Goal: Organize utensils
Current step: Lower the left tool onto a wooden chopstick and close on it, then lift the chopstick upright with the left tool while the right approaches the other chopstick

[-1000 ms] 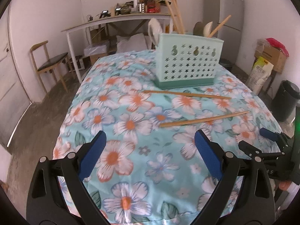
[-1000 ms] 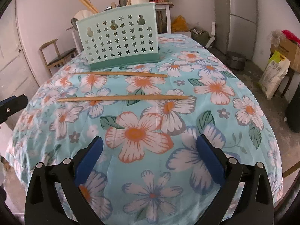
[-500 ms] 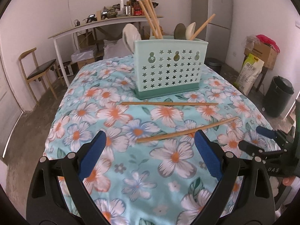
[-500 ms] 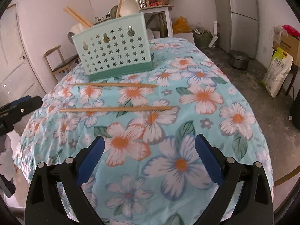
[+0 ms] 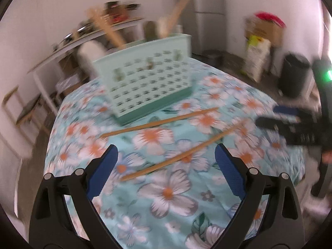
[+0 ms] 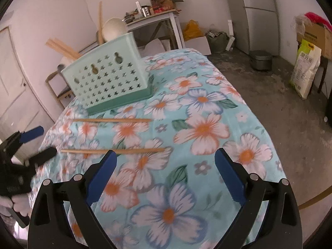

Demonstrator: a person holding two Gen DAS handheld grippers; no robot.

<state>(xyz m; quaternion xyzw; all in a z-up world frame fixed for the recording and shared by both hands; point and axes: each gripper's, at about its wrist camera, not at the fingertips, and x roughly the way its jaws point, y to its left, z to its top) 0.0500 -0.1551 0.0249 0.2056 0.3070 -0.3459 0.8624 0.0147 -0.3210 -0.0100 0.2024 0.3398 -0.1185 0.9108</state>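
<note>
Two wooden chopsticks lie on the flowered tablecloth. The near chopstick [image 5: 180, 155] [image 6: 113, 150] lies just ahead of both grippers; the far chopstick [image 5: 159, 122] [image 6: 112, 120] lies close to the mint-green utensil basket [image 5: 145, 85] [image 6: 108, 81]. The basket holds chopsticks, spoons and a ladle. My left gripper [image 5: 166, 161] is open and empty, hovering low over the table. My right gripper [image 6: 165, 164] is also open and empty. Each gripper shows in the other's view: the right one [image 5: 290, 122] and the left one [image 6: 31, 143].
The table [image 6: 207, 128] drops off at its right edge to a concrete floor. Around the room stand a fridge [image 6: 259, 14], a cluttered white side table [image 6: 153, 18], a wooden chair [image 5: 20, 108], a sack [image 6: 305, 66], boxes and a black bin [image 5: 294, 74].
Both grippers have moved forward and tilted, so the chopsticks and basket now appear nearer and slanted. The left wrist view is motion-blurred. Both stay open.
</note>
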